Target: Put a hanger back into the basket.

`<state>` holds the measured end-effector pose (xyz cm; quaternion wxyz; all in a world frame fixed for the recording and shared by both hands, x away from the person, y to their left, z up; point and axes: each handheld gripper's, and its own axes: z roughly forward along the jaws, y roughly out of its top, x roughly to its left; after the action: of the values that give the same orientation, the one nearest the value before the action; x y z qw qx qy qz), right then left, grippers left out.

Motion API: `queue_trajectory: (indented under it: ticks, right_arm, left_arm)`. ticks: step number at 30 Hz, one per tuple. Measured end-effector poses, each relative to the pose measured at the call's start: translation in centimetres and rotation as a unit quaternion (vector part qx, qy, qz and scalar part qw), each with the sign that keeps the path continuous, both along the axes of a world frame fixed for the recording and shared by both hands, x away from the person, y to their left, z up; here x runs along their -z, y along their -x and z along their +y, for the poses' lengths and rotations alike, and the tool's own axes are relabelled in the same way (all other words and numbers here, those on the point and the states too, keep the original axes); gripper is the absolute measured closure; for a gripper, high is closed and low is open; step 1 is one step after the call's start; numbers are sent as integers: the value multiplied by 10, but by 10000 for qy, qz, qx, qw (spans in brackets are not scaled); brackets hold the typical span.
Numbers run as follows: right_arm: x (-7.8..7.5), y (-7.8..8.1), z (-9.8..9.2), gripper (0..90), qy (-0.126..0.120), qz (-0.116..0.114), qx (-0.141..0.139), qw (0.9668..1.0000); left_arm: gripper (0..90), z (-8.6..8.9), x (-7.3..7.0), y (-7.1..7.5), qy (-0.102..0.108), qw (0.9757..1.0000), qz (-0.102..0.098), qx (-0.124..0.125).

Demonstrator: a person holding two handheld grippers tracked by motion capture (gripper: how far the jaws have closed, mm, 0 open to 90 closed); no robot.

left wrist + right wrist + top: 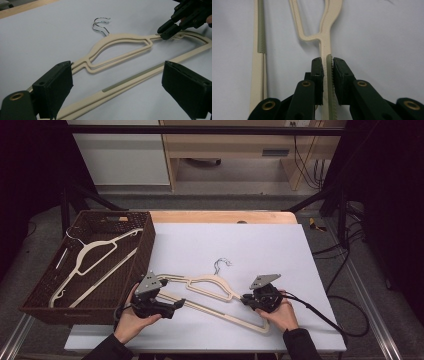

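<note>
White matte board (240, 245) covers a light wooden tabletop, with pale cabinets and dark cables on the grey floor behind. At the board's left edge stands a dark brown woven basket (145, 245), rectangular, with a cream hanger (92, 265) lying inside it. Near the front of the board lie the stacked hangers (212, 295), two by the twin chrome wire hooks in the left gripper view, flat, cream plastic, slim and smooth, with a ribbed greyish grip strip set into the bottom bar and another on the shoulder arm. The right gripper (248, 300), black with a grey three-cornered plate on top, has its jaws pressed onto the ribbed strip of one shoulder arm, pinching it between the textured pads. The left gripper (177, 305) lies over the opposite end of the hangers with its jaws spread wide, the bars passing between them untouched. No writing or label is legible.
</note>
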<state>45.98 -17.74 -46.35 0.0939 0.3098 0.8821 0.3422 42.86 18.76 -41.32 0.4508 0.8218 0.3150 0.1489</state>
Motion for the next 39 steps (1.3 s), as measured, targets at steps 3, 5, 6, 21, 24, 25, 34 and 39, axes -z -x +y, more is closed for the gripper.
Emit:
queue_trajectory:
  ticks: [3,5,6,21,24,25,34,39]
  right_arm:
    - [0,0,0,791,-31,39,34,10000]
    - [1,-1,1,791,-8,24,19,10000]
    - [1,-1,1,791,13,29,20,10000]
    - [-10,4,0,797,-87,-162,-21,9998]
    - [-14,6,0,797,-80,-233,-36,9997]
    - [-15,6,0,797,-81,-249,-47,9996]
    - [-22,11,0,798,-117,-319,24,9994]
    - [-27,13,0,798,-71,-392,-15,9992]
  left_arm:
    - [96,0,1,0,2,10000,14,2]
    - [96,-1,1,0,-2,10000,19,6]
    - [96,-1,1,0,-12,10000,20,14]
    - [99,-4,0,-2,-1,10000,71,55]
    - [101,-6,-6,-4,70,10000,61,36]
    - [101,-8,-9,-6,72,10000,59,32]
    - [105,-34,-26,-29,213,9997,72,-63]
    - [114,-49,-30,-43,254,9995,146,-81]
